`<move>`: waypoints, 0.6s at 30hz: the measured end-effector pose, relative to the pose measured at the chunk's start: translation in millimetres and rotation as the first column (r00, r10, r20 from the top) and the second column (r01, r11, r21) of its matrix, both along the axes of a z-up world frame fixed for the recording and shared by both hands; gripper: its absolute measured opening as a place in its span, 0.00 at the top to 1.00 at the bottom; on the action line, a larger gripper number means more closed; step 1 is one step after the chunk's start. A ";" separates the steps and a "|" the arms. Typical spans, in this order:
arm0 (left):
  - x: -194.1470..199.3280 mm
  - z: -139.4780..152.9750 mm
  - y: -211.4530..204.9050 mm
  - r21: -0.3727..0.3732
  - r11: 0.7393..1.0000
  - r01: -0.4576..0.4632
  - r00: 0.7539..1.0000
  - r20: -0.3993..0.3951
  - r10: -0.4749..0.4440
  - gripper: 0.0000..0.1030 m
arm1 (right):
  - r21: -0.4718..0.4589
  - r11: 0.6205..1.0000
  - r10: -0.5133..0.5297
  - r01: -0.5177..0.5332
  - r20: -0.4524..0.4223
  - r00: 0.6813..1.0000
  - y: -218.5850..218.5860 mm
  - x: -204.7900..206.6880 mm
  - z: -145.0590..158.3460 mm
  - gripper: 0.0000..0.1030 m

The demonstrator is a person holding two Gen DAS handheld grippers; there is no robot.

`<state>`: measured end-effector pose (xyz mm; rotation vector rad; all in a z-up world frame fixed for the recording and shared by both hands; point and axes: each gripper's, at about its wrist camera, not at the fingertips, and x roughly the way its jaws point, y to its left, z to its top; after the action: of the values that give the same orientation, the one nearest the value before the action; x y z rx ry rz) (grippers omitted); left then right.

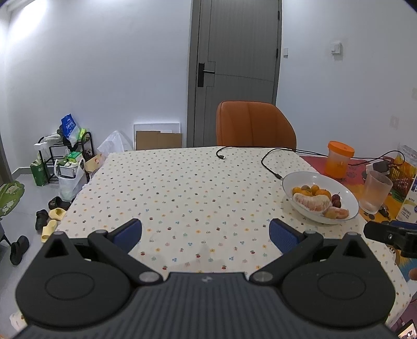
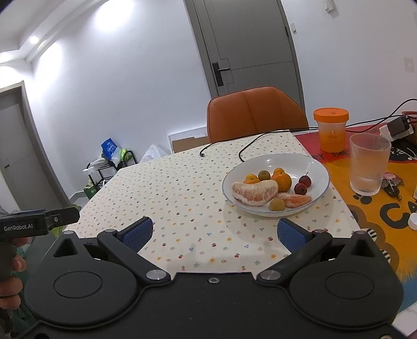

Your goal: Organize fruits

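Both views are evenly bright and sharp. Ceiling light makes glare on the wall [image 2: 112,23] at 11 o'clock. Soft shadows lie on the table [image 1: 182,187]. Fisheye bending curves the edges; corners go dark.

A bowl [image 2: 276,180] is sitting on the counter [image 2: 182,187], right of centre in the right wrist view, with pomelo pieces [image 2: 254,193] lying at its front, citrus fruits [image 2: 281,180] behind them and two small fruits [image 2: 302,185] to their right. A glass [image 2: 368,167] is standing right of the bowl, a lidded jar [image 2: 331,130] behind it. A chair [image 2: 255,114] is standing beyond the counter's far edge. Cables [image 2: 250,146] are trailing across the counter behind the bowl.
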<state>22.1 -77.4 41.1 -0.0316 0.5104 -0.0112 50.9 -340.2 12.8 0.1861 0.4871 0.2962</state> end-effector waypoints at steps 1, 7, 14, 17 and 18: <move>0.1 -0.3 -0.1 0.001 1.000 0.001 1.000 -0.001 -0.001 0.00 | 0.000 1.000 -0.001 0.001 0.000 1.000 -0.2 -0.2 -0.4 0.00; -0.5 -1.4 -0.2 0.001 1.000 0.001 1.000 -0.005 -0.001 0.00 | -0.001 1.000 0.000 0.000 -0.001 1.000 -0.4 0.3 -0.4 0.00; 0.1 -1.9 0.4 -0.003 1.000 0.000 1.000 -0.011 0.000 0.00 | -0.001 1.000 -0.001 0.001 -0.001 1.000 -0.3 0.0 -0.6 0.00; -0.2 -2.3 0.7 -0.005 1.000 -0.001 1.000 -0.012 0.001 0.00 | 0.001 1.000 0.000 0.000 -0.006 1.000 -0.8 0.6 -1.0 0.00; -0.2 -2.2 0.9 -0.005 1.000 -0.001 1.000 -0.012 0.001 0.00 | 0.000 1.000 0.000 0.000 -0.006 1.000 -0.8 0.8 -1.0 0.00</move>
<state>21.9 -76.5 38.9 -0.0366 0.5220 -0.0116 51.6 -341.0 11.8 0.1874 0.4925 0.2956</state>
